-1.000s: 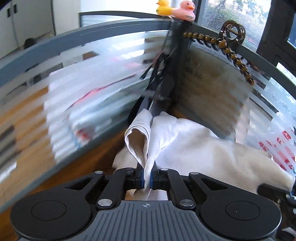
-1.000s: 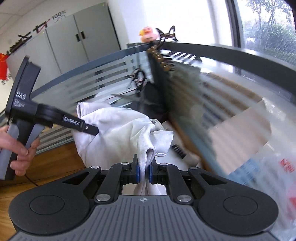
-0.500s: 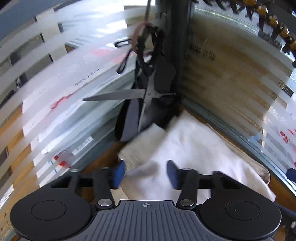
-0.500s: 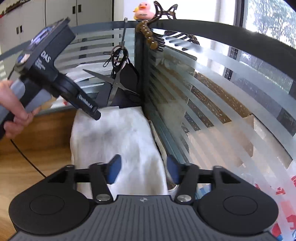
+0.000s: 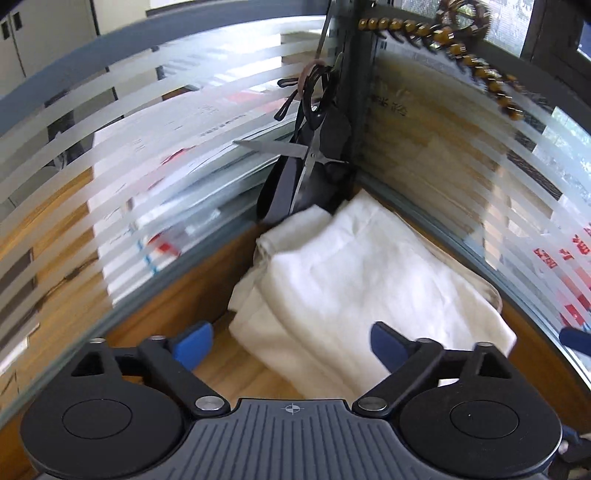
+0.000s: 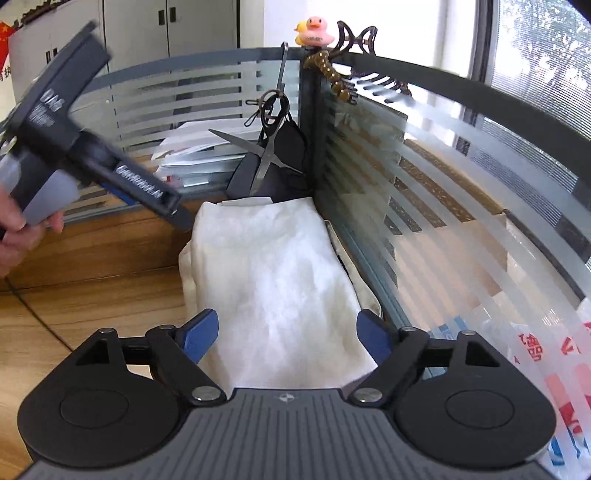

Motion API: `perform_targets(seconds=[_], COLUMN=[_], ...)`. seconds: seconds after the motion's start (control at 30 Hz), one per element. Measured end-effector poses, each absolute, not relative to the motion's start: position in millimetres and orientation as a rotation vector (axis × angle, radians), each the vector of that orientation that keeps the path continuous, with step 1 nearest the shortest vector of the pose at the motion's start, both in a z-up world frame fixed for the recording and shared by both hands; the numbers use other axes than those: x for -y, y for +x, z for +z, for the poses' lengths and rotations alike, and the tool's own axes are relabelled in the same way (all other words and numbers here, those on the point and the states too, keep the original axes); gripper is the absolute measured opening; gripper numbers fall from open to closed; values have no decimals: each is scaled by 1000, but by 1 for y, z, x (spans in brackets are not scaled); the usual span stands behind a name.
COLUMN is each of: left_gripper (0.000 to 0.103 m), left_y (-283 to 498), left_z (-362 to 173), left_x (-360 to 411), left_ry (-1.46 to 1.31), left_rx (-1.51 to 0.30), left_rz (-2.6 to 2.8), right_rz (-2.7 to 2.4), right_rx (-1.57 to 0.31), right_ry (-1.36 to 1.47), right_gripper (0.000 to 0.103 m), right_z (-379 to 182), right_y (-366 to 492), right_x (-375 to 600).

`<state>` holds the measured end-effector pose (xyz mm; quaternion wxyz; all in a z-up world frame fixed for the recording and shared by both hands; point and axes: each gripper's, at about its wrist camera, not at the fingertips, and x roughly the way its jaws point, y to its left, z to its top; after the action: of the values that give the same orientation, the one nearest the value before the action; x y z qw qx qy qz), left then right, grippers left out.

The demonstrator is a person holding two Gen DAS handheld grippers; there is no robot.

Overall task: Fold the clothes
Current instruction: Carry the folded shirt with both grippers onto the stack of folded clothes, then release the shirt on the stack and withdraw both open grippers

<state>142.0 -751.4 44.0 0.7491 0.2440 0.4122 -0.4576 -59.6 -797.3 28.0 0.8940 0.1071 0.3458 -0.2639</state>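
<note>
Both claws, the left gripper (image 5: 291,341) and right gripper (image 6: 288,332), are opening wide and hold nothing, with the folded white cloth (image 6: 273,280) lying at twelve o'clock.

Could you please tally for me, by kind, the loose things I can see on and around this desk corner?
White folded garment: 1
Scissors: 1
Rubber ducks: 2
Hair clips on the partition: 2
Total: 6
</note>
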Motion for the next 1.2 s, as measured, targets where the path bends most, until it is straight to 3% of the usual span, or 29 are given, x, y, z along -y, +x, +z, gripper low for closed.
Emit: perform_targets(seconds=[0.13, 0.73, 1.2], left_gripper=[103, 103, 103], left_y=[127, 79, 58], left_z=[48, 56, 27], left_x=[719, 556, 419], left_ry=[509, 457, 465], left_rx=[-906, -913, -897], left_rz=[-999, -958, -891], right_rz=[-565, -636, -676], right_rx=[-710, -697, -727], right_ry=[210, 208, 265], right_gripper=[89, 101, 102], right_z=[41, 67, 59], right_y=[-73, -96, -94], right_x=[778, 660, 534])
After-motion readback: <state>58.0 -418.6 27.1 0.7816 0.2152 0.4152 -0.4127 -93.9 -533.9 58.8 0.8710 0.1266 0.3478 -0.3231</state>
